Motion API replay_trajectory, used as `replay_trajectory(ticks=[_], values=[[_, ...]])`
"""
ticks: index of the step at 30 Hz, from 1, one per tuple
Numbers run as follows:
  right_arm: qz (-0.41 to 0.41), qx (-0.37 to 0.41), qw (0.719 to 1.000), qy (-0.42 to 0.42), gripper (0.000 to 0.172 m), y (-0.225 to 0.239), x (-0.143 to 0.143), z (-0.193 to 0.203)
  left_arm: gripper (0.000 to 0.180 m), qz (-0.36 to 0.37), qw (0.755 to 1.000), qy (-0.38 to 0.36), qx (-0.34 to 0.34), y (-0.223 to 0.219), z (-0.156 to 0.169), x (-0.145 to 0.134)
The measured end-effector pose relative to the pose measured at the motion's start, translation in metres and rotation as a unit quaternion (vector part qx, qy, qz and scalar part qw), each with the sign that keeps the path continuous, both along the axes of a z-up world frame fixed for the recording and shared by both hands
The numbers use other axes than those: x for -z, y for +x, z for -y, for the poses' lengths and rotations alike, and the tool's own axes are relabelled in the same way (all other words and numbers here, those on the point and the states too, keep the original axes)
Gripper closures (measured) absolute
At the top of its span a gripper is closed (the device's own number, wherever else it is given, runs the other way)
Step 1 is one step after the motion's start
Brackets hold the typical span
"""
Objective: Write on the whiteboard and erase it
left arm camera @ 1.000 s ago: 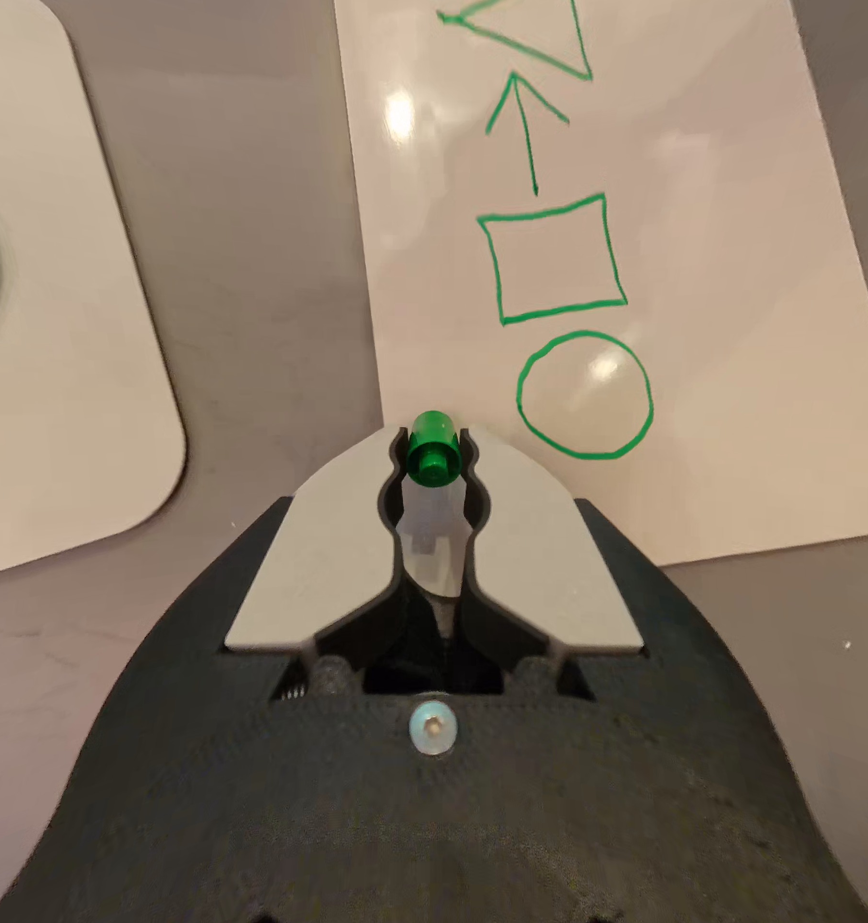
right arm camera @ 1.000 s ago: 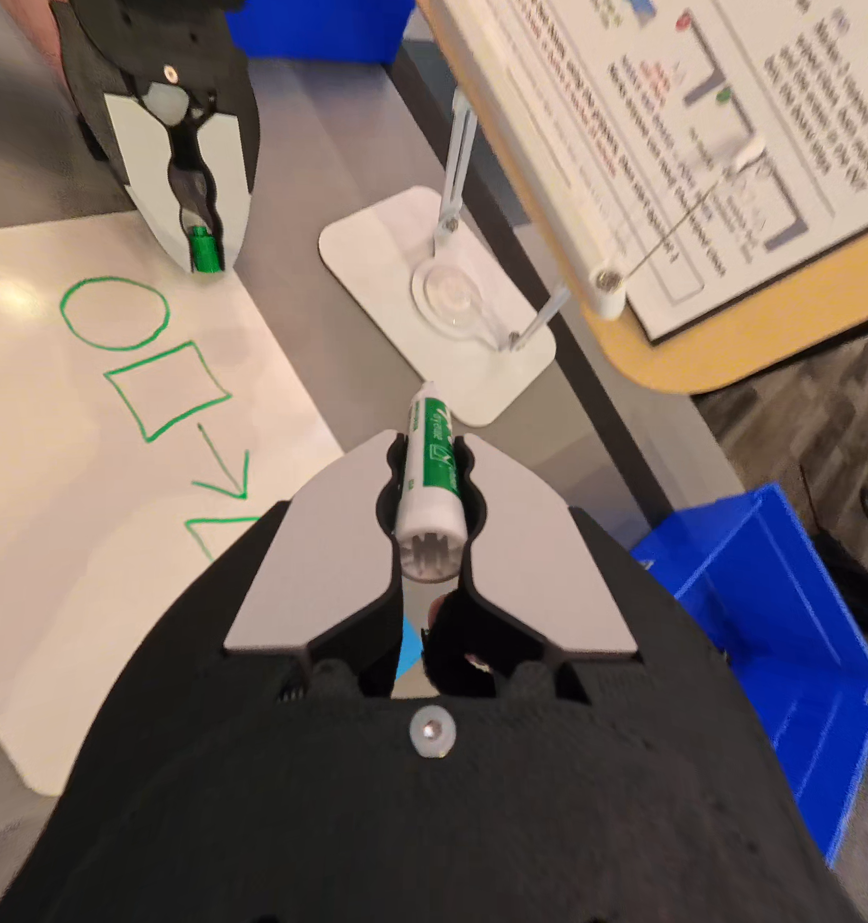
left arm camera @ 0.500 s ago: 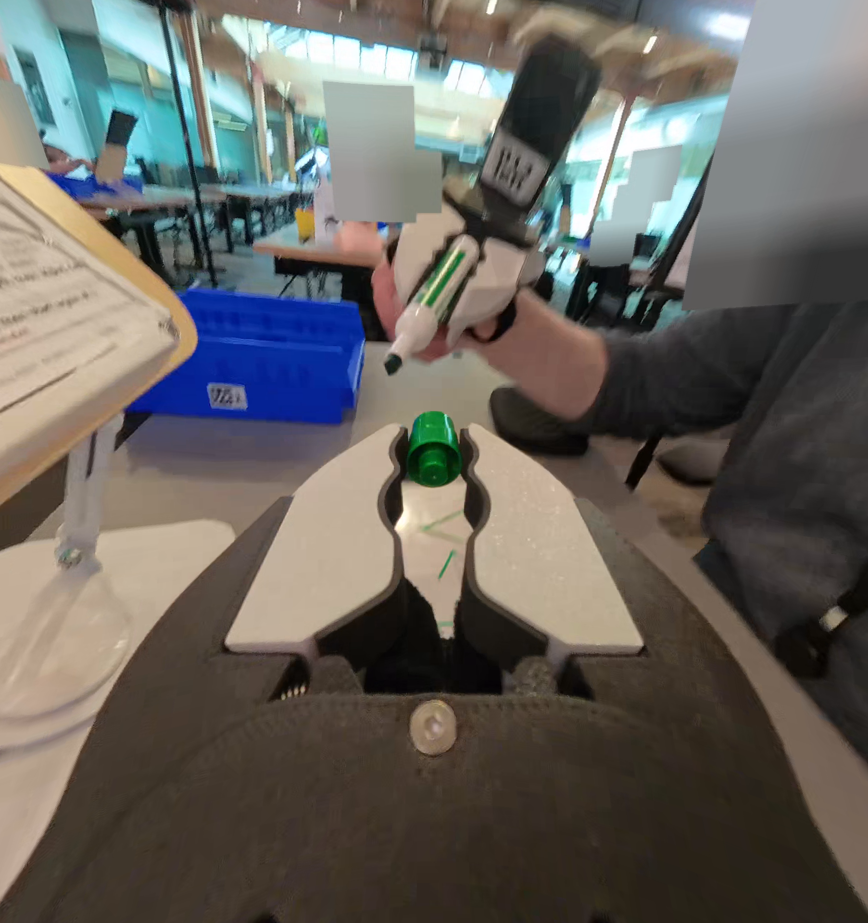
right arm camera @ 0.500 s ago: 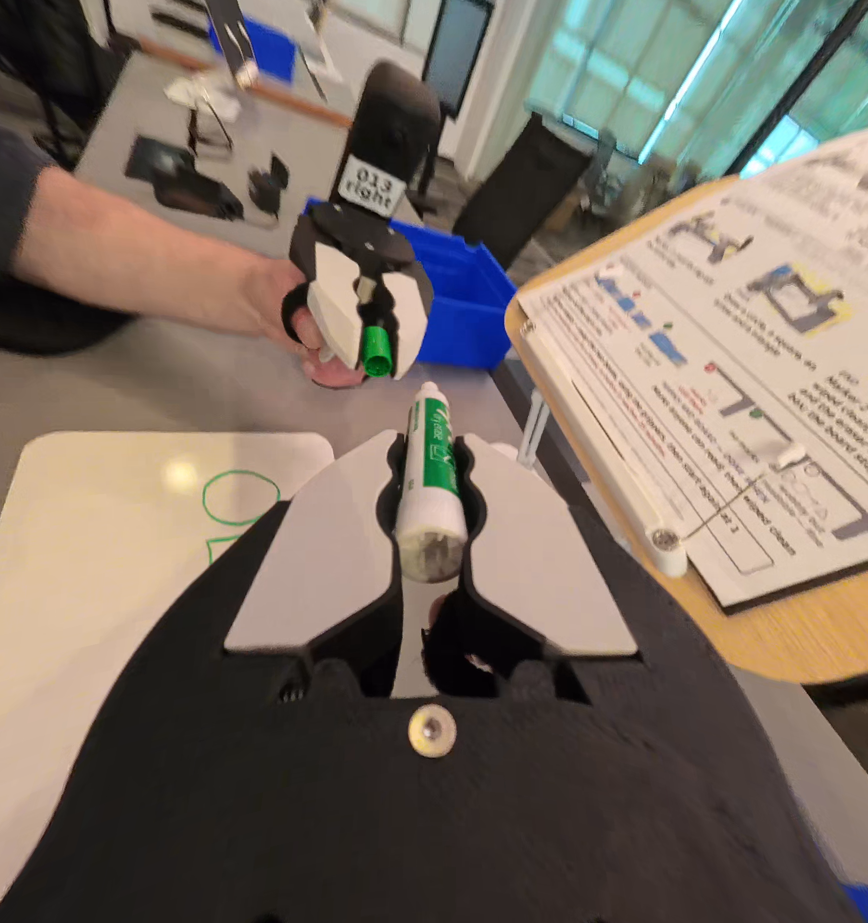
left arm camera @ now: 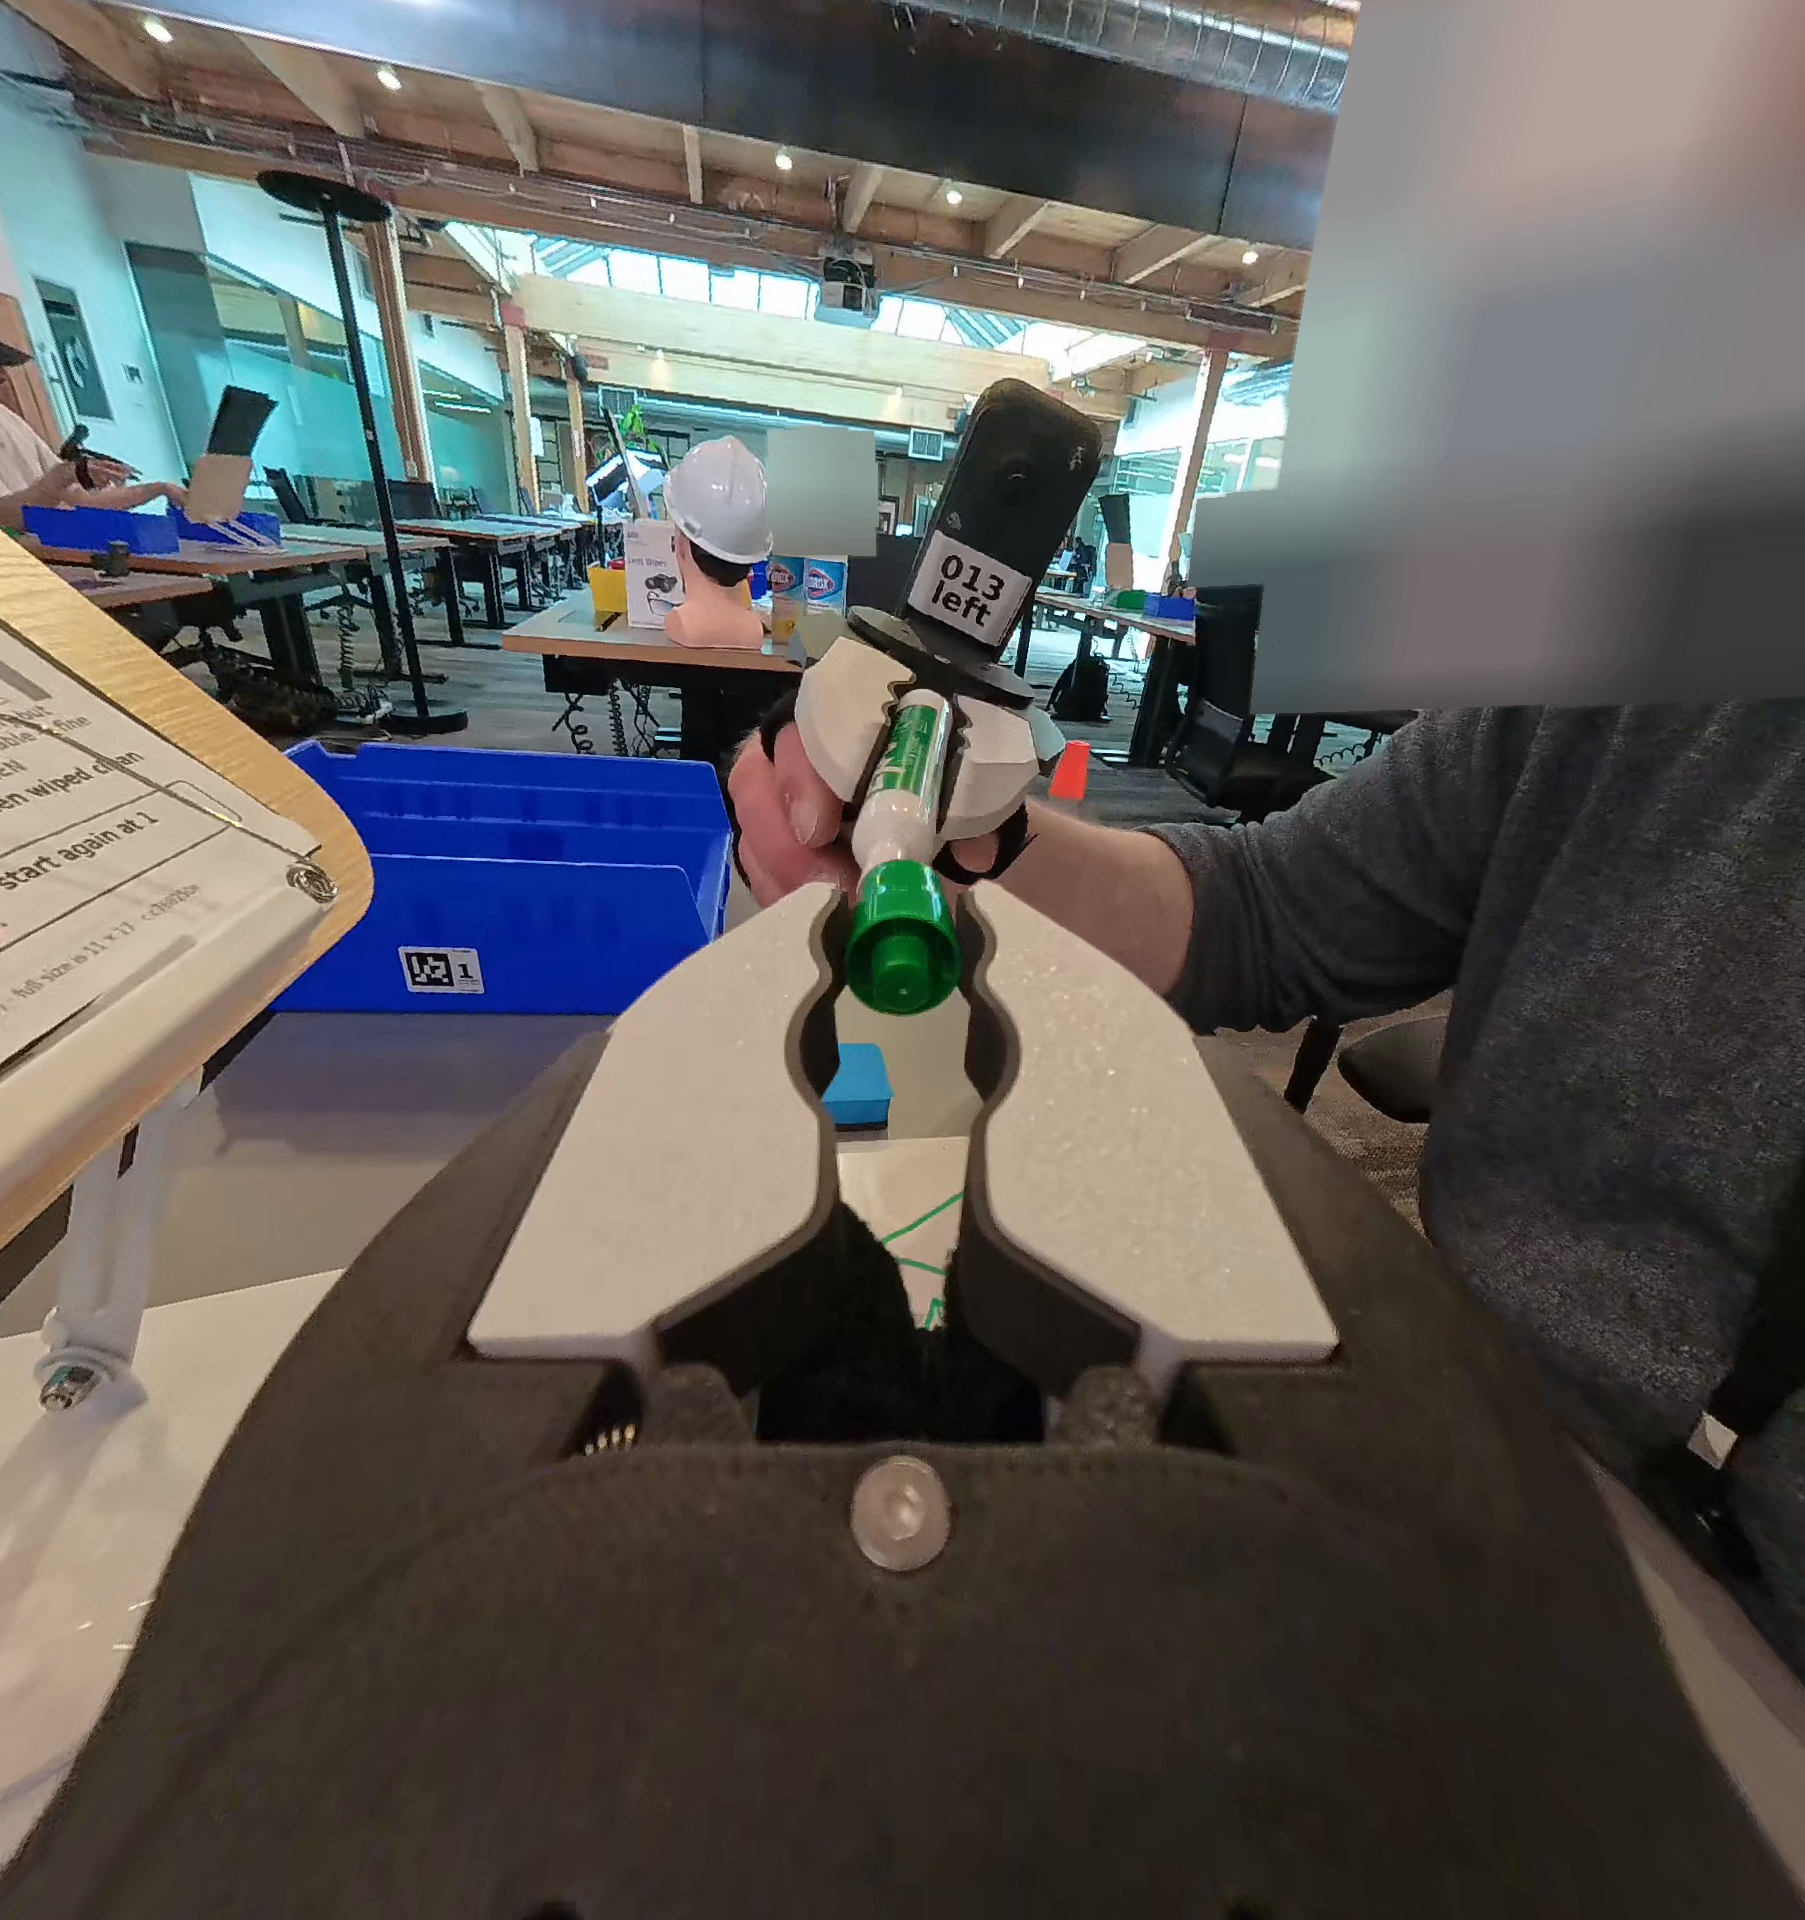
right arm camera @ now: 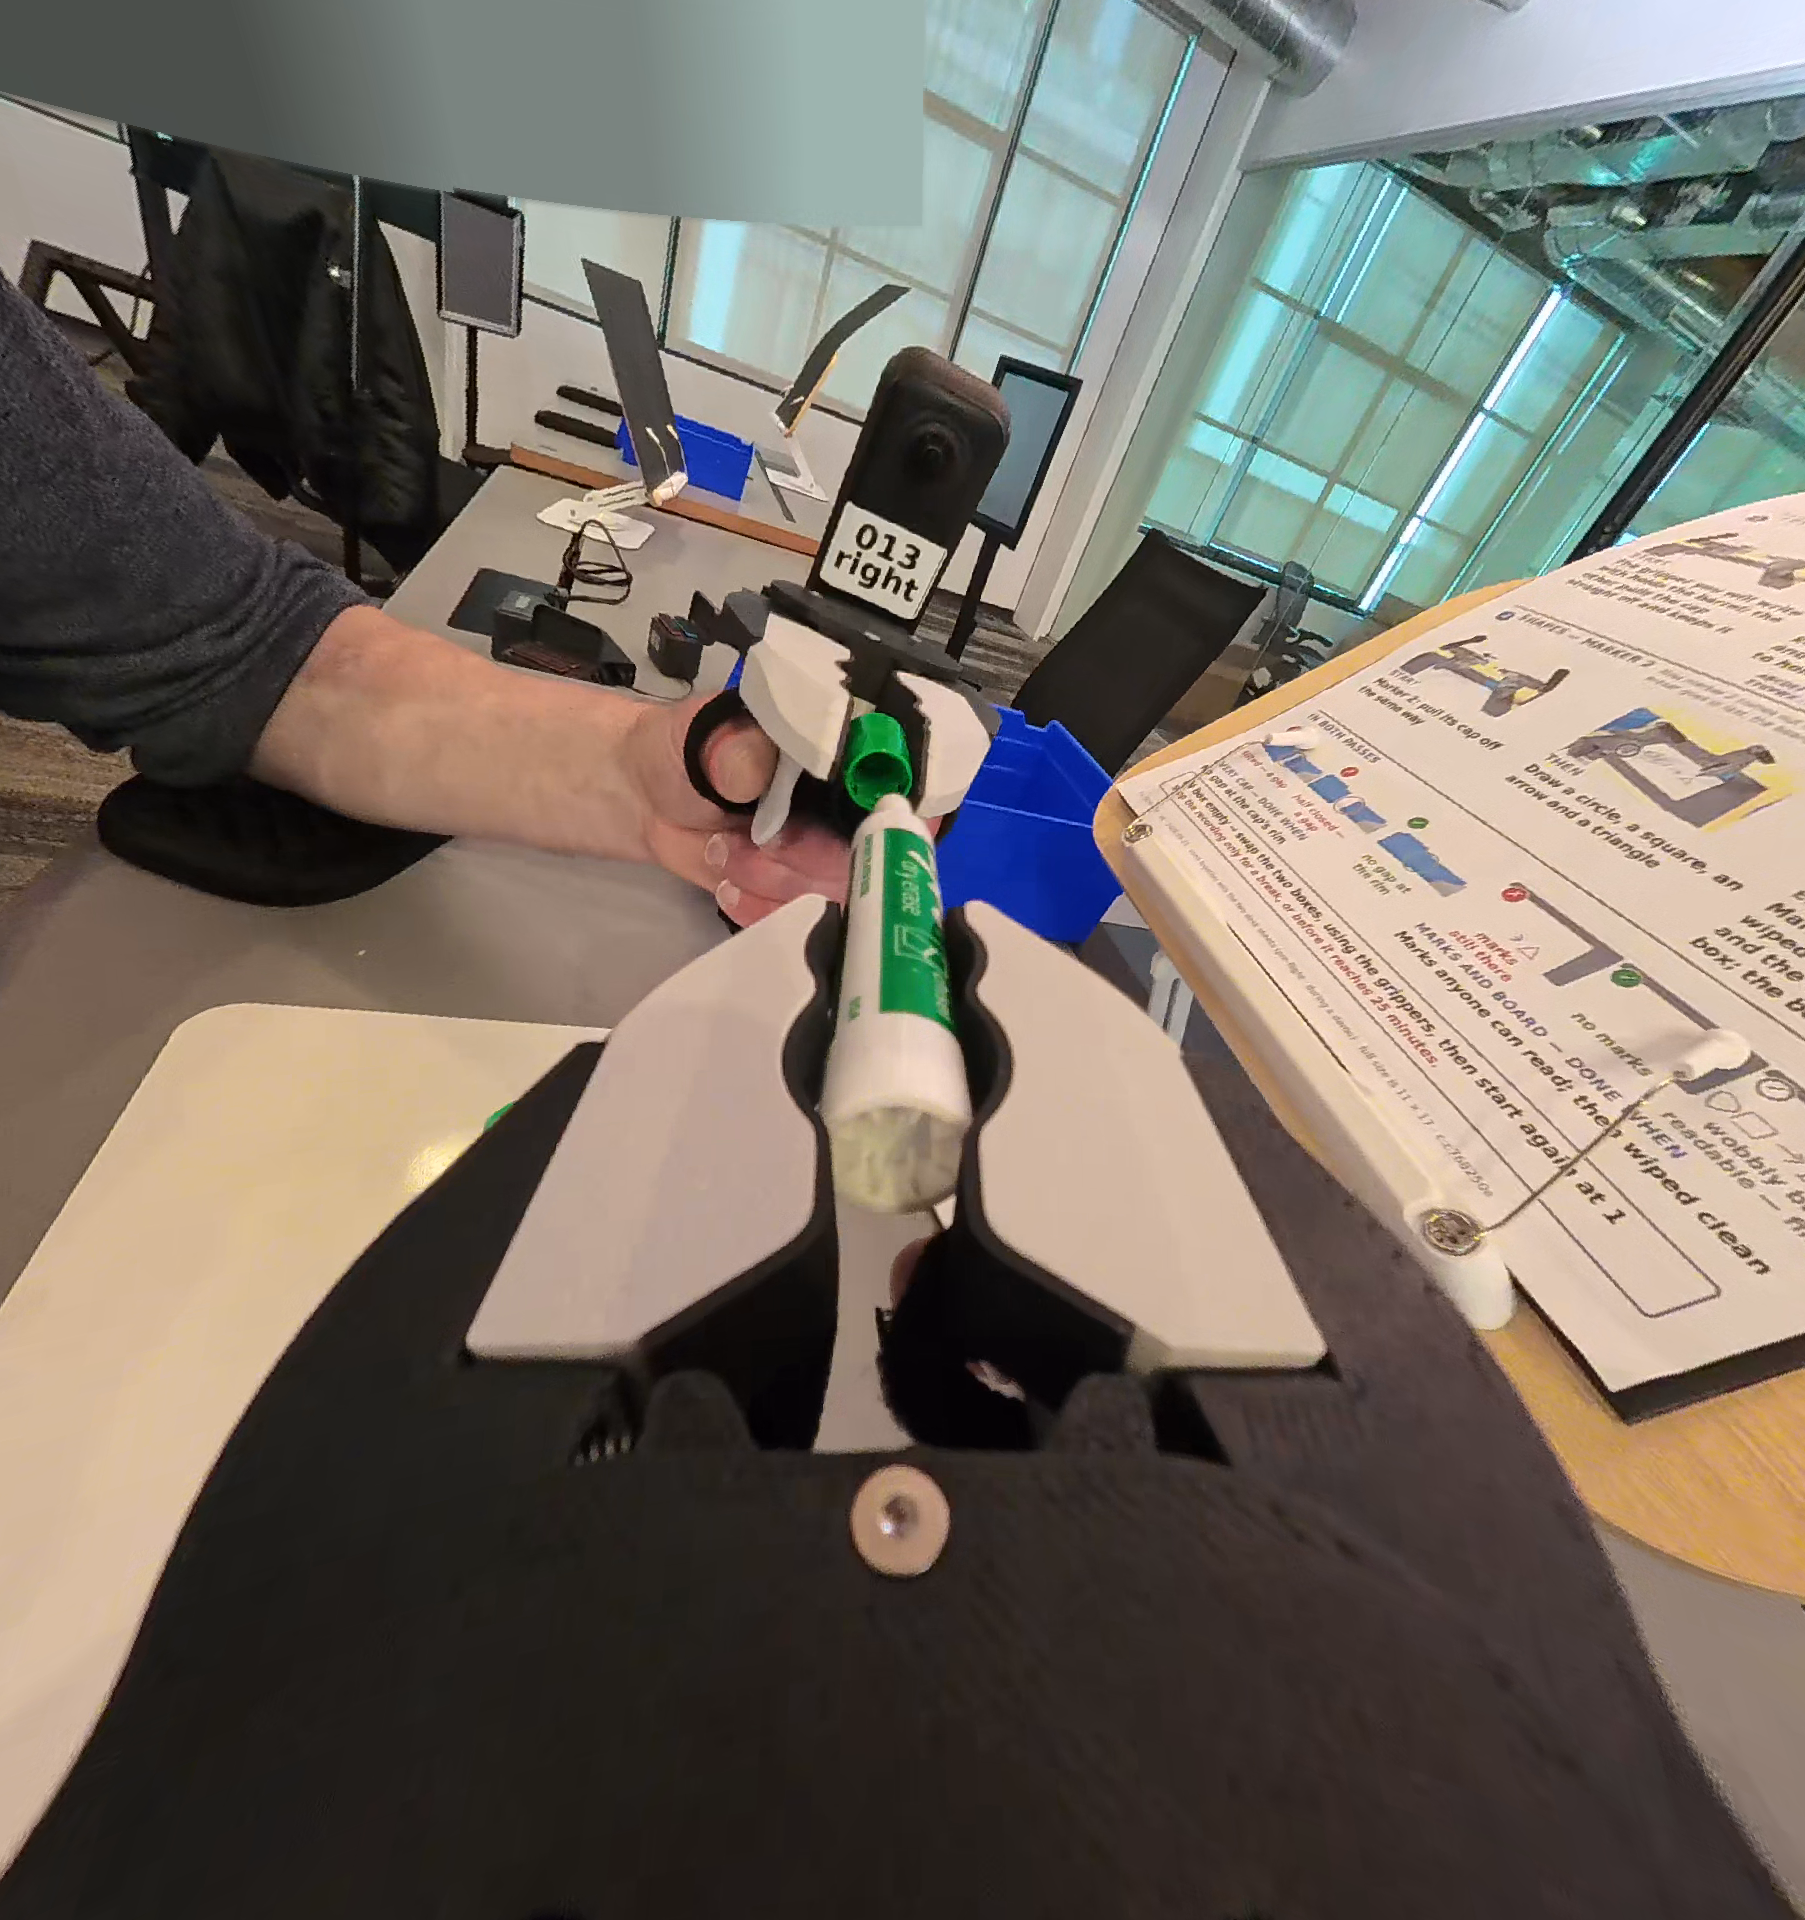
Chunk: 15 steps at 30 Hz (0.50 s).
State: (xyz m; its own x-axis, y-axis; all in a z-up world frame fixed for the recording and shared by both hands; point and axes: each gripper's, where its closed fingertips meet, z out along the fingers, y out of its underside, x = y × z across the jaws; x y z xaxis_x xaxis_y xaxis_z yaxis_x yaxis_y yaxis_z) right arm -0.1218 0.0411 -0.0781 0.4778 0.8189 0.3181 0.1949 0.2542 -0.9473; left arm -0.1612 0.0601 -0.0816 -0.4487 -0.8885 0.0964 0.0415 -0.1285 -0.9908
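Both grippers have lifted off the whiteboard (right arm camera: pixel 254 1195) and turned to face each other: at frame centre the left gripper (left arm camera: pixel 900 940) pinches the green cap (left arm camera: pixel 900 951), into which the right gripper (right arm camera: pixel 893 971), clamped on the green-and-white marker (right arm camera: pixel 896 1029), has now pushed the tip. Writing looks finished, with erasing next; the blue eraser (left arm camera: pixel 856 1086) lies on the worktop (right arm camera: pixel 254 935) beyond the board. The blue bins (left arm camera: pixel 524 873) behind show nothing inside.
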Motion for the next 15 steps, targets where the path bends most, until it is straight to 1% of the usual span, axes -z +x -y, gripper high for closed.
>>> replay_trajectory(ticks=[7,10,15], values=[[-0.02,-0.011,1.0,0.0,0.151,0.005,-0.004,0.004,0.16,-0.004,1.0,0.019,-0.021,0.006,0.002,0.002],[-0.006,-0.01,1.0,0.0,0.151,0.003,0.0,0.004,0.16,0.001,1.0,0.008,-0.012,0.007,0.004,0.001],[-0.013,-0.023,1.0,-0.001,0.151,-0.006,0.004,0.006,0.16,-0.005,1.0,0.014,-0.004,0.011,0.012,0.006]])
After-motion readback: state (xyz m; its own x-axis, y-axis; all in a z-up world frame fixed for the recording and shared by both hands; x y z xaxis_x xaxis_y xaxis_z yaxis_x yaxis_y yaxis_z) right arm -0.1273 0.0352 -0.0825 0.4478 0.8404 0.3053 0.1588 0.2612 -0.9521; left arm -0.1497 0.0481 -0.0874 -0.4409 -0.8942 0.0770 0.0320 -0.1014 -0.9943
